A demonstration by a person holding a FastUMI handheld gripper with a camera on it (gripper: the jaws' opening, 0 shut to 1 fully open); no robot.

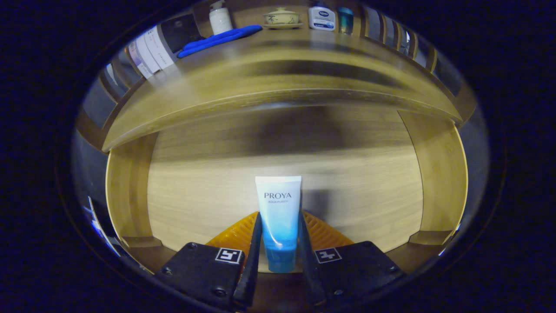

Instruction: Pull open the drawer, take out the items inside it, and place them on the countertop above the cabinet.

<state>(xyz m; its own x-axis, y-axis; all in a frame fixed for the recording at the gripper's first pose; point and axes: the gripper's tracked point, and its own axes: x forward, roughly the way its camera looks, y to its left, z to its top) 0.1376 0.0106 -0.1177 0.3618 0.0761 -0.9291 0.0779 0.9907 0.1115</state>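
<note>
- A white-and-blue tube (278, 219) is pinched upright, cap down, between the jaws of the gripper (278, 243), which are pressed against its two sides.
- The tube is held inside the open wooden drawer (438, 174), above its pale floor.
- Beyond and above, on the table (278, 78), a blue cloth (219, 40), a white pump bottle (220, 18), a lidded cup (281, 17), a white jar (322, 18) and a blue bottle (345, 19) are seen.
</note>
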